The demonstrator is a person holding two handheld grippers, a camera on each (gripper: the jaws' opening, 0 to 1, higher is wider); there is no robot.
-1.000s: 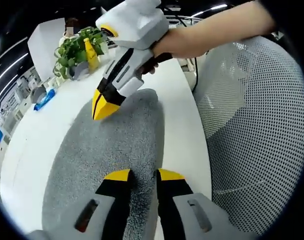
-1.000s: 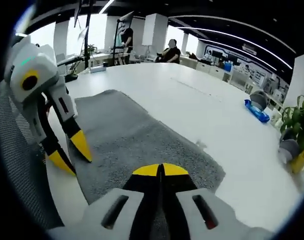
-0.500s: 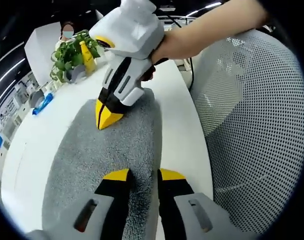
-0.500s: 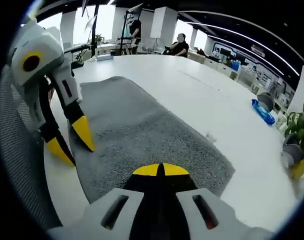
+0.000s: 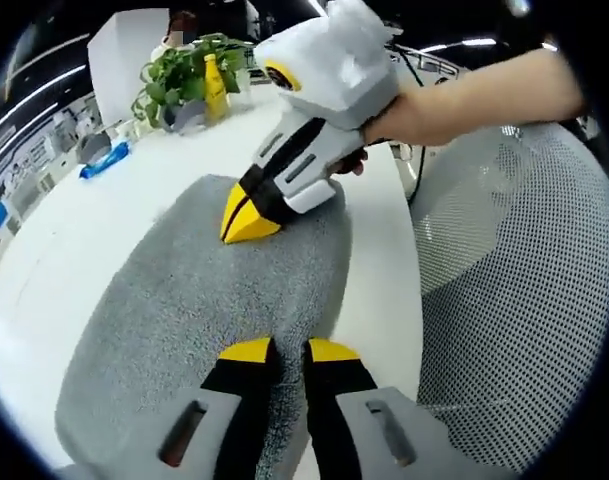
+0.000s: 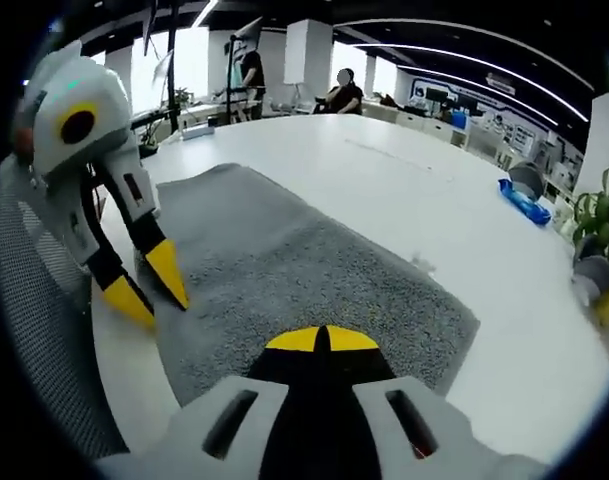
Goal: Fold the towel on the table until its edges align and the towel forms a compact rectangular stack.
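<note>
Currently left claw (image 5: 278, 350) spread astride grey towel (image 5: 194, 300) near edge; right claw (image 6: 320, 340) pressed together over towel, pinch unclear. Risk: uneven lift skews fold on bench (image 6: 404, 190).

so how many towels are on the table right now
1: a single grey towel lies flat on the white table, by the near edge under both grippers. Its weave hides any folded layers.

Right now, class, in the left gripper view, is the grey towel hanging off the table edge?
No. The grey towel lies flat on the white table, with a bare strip of tabletop between it and the edge.
</note>
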